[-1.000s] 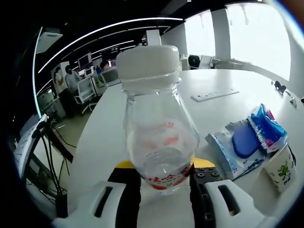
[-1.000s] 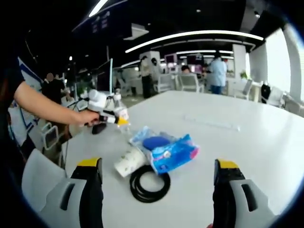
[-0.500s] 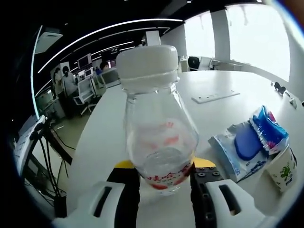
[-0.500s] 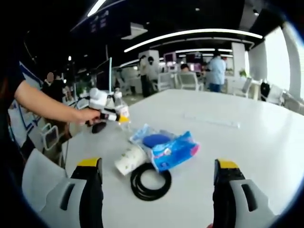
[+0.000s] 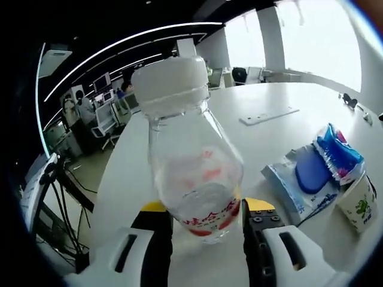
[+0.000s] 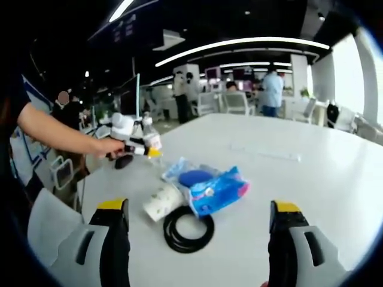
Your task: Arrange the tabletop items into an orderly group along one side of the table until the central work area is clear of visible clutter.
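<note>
A clear plastic bottle (image 5: 191, 161) with a white cap and a red label stands tilted a little between the jaws of my left gripper (image 5: 204, 216), which is shut on it just above the white table (image 5: 131, 179). To its right lie a blue wipes pack (image 5: 311, 176), a blue snack bag (image 5: 340, 156) and a paper cup (image 5: 359, 203). In the right gripper view the left gripper (image 6: 136, 146) holds the bottle (image 6: 151, 142) at the table's far left. My right gripper (image 6: 194, 239) hangs open above the table, in front of a black cable coil (image 6: 188, 230), the cup (image 6: 160, 202) and the blue packs (image 6: 212, 186).
A flat white strip (image 5: 269, 115) lies further back on the table and appears as the strip (image 6: 263, 152) in the right gripper view. A person's arm (image 6: 57, 133) reaches in from the left. Office chairs (image 6: 236, 103) and people stand beyond the table's far edge.
The bottle in my left gripper has tipped slightly to the left, and the left view has shifted a little. The right gripper has stayed still and open.
</note>
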Tool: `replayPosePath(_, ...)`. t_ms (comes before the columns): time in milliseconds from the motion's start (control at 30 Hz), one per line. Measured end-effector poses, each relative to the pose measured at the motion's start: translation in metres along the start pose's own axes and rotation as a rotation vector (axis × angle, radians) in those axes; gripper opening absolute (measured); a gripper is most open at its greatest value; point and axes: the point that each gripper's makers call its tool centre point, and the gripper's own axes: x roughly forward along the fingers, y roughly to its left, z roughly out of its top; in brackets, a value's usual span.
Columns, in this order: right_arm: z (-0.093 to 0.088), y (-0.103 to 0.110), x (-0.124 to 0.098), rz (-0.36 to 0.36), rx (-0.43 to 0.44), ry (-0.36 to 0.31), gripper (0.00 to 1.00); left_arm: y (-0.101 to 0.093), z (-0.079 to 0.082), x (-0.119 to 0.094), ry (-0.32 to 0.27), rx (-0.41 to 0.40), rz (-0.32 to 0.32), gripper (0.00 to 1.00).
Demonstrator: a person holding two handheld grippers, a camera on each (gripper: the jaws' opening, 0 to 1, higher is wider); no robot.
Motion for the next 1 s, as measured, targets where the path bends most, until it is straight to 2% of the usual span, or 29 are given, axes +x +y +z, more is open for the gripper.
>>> replayPosePath(167,0.0012,0.0006,-0.0002,0.003,-0.001,-0.002,0.96,0.0017,0.0074,-0.0007,-0.015,0.000,0.005,0.46)
replayPosePath(300,0.0043,0.0007,-0.0014,0.003,-0.001,-0.010,0.96,0.0049,0.0068,0.0000,-0.013,-0.003,0.010,0.42)
replayPosePath(333,0.0047,0.0008,-0.0016,0.004,0.000,-0.010,0.96,0.0037,0.0063,0.0004,-0.013,-0.023,-0.005,0.42)
replayPosePath(400,0.0054,0.0000,-0.0024,0.001,-0.003,-0.012,0.96,0.0035,0.0070,0.0003,-0.016,0.000,-0.010,0.42)
replayPosePath(733,0.0025,-0.0010,-0.0041,-0.004,0.004,-0.009,0.96,0.0044,0.0069,0.0011,-0.027,0.006,-0.029,0.42)
replayPosePath(1000,-0.0001,-0.0001,-0.0048,-0.006,0.007,-0.007,0.96,0.0043,0.0063,0.0012,-0.015,0.022,-0.031,0.43)
